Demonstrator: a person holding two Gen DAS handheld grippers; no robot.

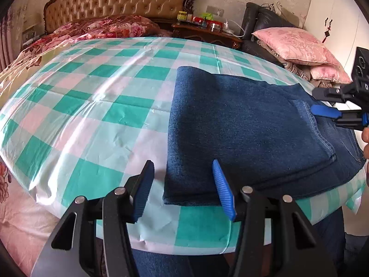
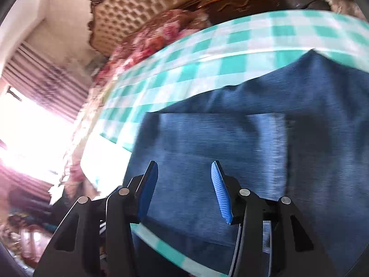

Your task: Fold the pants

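The pants (image 1: 249,133) already lie as a compact, layered blue rectangle on the checked surface (image 1: 92,87), so the folding looks mostly done; what may remain, as a guess, is a last fold or some squaring up of the layers, since a lower layer with a pocket shows out past the top layer on the right.

The left claw (image 1: 184,184) stands apart with nothing between its pads; the near left corner of the bundle sits just ahead of it, closer to its right pad, and no pad touches cloth. The right claw (image 2: 184,184) is also apart and empty, hovering above the denim; its view is smeared by blur, so I cannot tell how near the fabric it is. In the left wrist view it shows at the bundle's right edge.

To the left of the left claw the checked cloth is wide and bare, giving free room for sweeping or laying out. The surface's near edge runs right below both claws, and the bundle lies close to it. Far ahead stand a headboard (image 1: 120,0) and a cluttered nightstand (image 1: 207,32), well apart.
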